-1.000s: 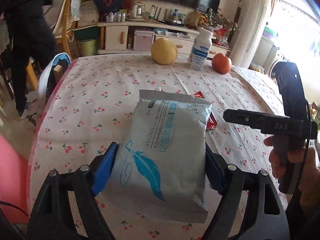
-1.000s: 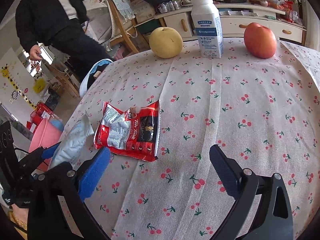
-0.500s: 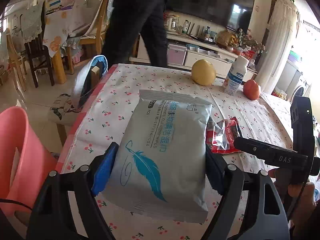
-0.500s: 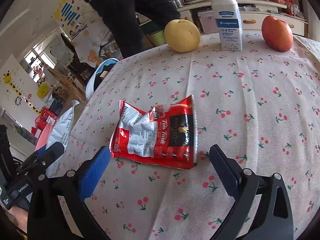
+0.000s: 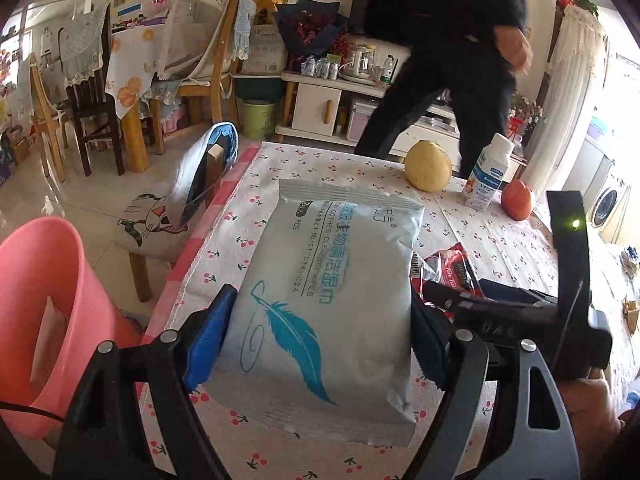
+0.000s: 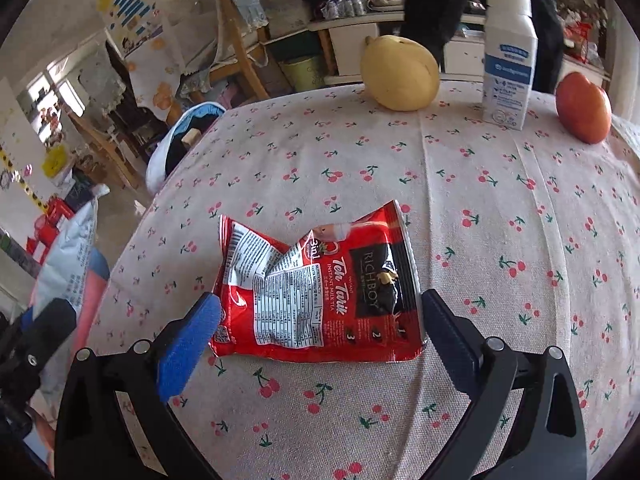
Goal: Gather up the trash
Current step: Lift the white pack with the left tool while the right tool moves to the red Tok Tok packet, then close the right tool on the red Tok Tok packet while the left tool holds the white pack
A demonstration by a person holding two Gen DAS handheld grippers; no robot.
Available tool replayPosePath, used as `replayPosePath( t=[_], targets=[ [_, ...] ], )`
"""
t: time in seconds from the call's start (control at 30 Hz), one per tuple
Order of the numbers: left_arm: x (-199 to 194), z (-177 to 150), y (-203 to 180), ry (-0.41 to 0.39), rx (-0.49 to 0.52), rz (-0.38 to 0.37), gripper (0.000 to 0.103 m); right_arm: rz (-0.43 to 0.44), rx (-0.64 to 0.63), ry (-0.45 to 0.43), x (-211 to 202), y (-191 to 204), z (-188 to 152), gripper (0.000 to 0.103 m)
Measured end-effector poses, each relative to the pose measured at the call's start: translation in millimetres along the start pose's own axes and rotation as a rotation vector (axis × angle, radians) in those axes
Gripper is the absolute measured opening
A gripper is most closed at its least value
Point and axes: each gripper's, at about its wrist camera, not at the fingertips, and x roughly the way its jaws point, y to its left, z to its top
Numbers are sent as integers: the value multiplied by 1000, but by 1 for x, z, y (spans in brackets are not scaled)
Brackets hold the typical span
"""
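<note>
Between the left gripper's (image 5: 316, 332) blue pads, a pale wet-wipes pack (image 5: 328, 292) is being clamped across its width and carried above the table (image 6: 520, 240) edge, near the pink bin (image 5: 44, 320) at the left. The pack is being judged soft, pillowy and light, with slick film; the mid-body hold looks secure.

Around the near corners of the red milk-tea wrapper (image 6: 320, 292), the right gripper's (image 6: 320, 320) jaws are being held wide apart, pads not touching the foil. The wrapper is lying flat and crumpled on the cherry-print cloth. It is being judged empty, very light, crinkly and slippery; a pinch across the raised crumpled fold at its left half is being favoured over the flat sealed edge.

Beyond it, a yellow fruit (image 6: 400, 74), milk bottle (image 6: 508, 60) and red apple (image 6: 584, 108) are being left standing.
</note>
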Motion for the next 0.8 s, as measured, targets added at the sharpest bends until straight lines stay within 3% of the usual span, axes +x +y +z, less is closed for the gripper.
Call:
replayPosePath(
  t=[0.47,0.8],
  targets=[
    [-2,-1,13,13,-56,-12,81,-63,-97,-4,16,20,4,98],
    [-2,-2,11,17,-59,-15,81,-38,-137,-24,10,20,4,85]
  ],
)
